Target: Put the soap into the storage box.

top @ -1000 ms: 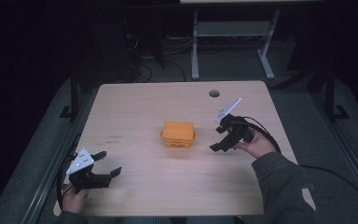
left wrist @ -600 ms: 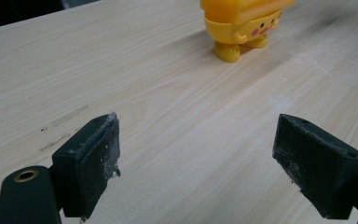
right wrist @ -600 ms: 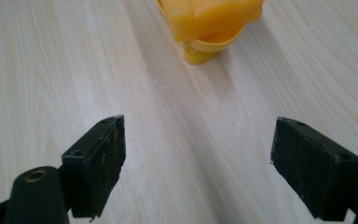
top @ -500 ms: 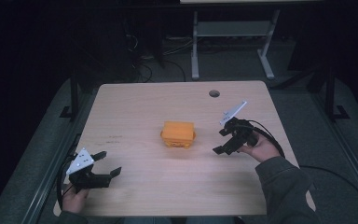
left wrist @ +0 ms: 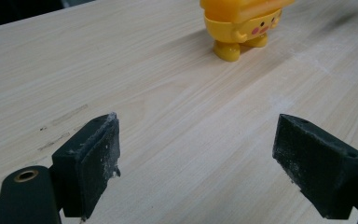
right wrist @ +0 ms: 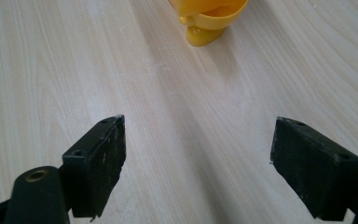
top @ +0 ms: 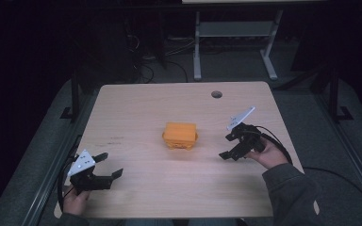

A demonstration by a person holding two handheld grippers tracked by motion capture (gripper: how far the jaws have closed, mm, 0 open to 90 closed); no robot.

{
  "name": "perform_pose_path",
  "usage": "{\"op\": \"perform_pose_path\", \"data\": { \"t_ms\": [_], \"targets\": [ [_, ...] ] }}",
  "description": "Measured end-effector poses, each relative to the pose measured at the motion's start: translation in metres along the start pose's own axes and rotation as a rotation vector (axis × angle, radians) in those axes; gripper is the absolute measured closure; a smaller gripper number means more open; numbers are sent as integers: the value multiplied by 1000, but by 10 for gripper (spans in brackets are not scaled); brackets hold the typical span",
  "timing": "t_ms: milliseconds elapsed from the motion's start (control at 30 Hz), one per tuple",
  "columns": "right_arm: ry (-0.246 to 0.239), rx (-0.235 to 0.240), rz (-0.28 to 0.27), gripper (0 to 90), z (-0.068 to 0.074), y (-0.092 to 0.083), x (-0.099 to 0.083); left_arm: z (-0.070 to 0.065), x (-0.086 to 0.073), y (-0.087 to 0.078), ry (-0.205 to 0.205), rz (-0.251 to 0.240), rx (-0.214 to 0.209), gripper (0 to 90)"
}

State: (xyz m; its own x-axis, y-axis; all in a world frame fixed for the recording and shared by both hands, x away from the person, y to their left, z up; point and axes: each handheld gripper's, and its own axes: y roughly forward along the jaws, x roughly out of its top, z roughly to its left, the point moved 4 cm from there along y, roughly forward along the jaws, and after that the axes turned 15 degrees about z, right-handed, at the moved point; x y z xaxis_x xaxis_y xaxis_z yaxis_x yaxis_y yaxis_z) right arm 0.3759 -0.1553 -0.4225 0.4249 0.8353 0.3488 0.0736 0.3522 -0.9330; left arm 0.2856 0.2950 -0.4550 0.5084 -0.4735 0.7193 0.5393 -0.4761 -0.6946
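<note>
An orange-yellow toy box (top: 180,135) with small feet and a cartoon face stands in the middle of the wooden table (top: 136,108). My left gripper (top: 108,165) sits near the table's front left corner, open and empty, well short of the toy. My right gripper (top: 227,146) hovers to the toy's right, open and empty, a short gap away. In the left gripper view the toy (left wrist: 240,23) is at the top, beyond the spread jaws (left wrist: 196,163). The right gripper view has the toy's underside and foot (right wrist: 209,21) at the top edge, ahead of the wide-apart jaws (right wrist: 198,163).
A round cable hole (top: 216,94) is in the table near its far edge. Behind the table stand a white desk frame (top: 233,42) and tangled cables on the dark floor. Faint scuff marks (top: 115,139) show on the left of the tabletop.
My right gripper has drifted right and toward the front edge, farther from the toy. The left gripper and the toy have stayed put.
</note>
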Motion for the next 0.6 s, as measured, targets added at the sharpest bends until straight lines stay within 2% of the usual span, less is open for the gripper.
{"op": "perform_pose_path", "data": {
  "t_ms": [600],
  "targets": [
    [47, 9, -3, 178, 4, 4, -23, 0, 0, 1, 0, 3, -1, 143]
  ]
}}
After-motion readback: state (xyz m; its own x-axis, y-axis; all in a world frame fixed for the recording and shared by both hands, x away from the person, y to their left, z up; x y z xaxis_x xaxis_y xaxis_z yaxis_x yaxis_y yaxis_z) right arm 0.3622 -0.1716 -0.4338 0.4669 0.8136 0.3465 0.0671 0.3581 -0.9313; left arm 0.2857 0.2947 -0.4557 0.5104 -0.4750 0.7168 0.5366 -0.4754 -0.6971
